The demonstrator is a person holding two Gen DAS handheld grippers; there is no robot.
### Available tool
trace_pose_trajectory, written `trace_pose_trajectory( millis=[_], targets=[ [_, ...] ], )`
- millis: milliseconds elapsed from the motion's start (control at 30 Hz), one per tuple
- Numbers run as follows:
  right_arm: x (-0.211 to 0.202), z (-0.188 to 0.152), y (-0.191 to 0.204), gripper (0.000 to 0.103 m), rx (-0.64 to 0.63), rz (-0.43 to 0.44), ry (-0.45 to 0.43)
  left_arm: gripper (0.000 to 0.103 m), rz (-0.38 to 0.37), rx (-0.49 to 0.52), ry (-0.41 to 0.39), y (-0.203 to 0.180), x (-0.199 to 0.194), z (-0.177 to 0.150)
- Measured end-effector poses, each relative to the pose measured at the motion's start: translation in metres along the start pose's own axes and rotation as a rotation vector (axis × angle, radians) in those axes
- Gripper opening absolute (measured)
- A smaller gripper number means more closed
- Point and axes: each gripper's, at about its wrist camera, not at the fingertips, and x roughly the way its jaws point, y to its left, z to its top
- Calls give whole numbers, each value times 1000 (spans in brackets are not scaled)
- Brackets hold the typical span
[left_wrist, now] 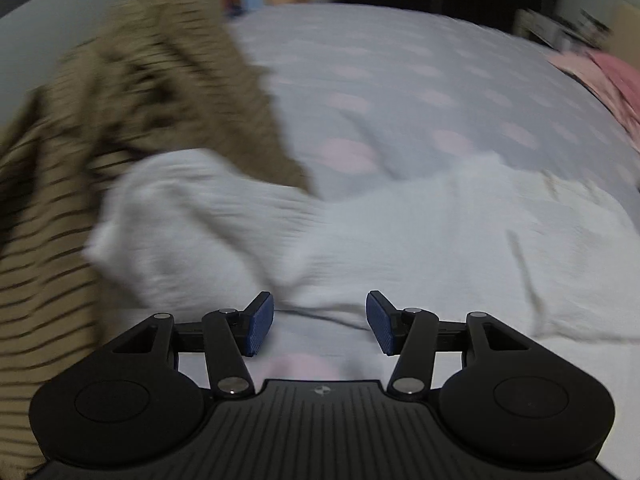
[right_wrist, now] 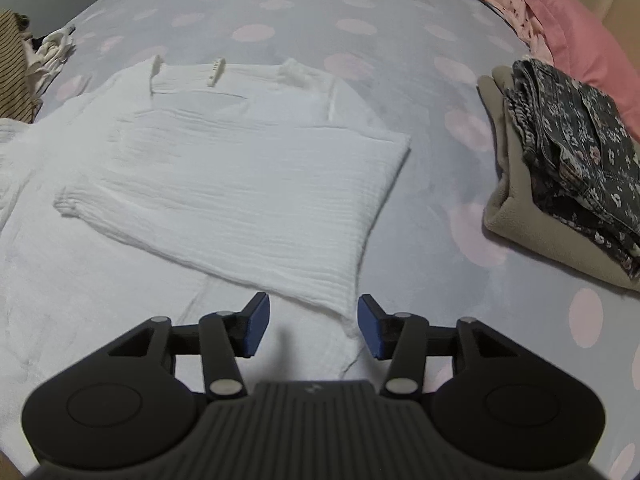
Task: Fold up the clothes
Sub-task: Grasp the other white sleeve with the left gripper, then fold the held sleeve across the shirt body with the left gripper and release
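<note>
Both tongs open over white top.

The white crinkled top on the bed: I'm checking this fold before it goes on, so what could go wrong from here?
1. The white crinkled cotton top has one side folded over; its unfolded side runs under the brown striped garment, so pulling it may drag that pile along.
2. Both the left gripper and right gripper are open and hold nothing, so the fold could slip back.
3. The folded floral and beige stack sits close by; a wide sweep might topple it.
</note>
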Motion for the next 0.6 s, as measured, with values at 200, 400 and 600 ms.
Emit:
trace_pose_trajectory(
  millis=[200, 400, 600],
  targets=[
    [-9, -5, 13, 55, -18, 14, -15, 50, 6, -159, -34, 49, 16, -5],
    [-22, -9, 4, 56, -14, -10, -31, 11, 4, -182, -36, 55, 35, 0],
    [-37, -11, -39, 56, 125, -39, -50, 3, -8, -134, -143, 38, 13, 7]
  ],
)
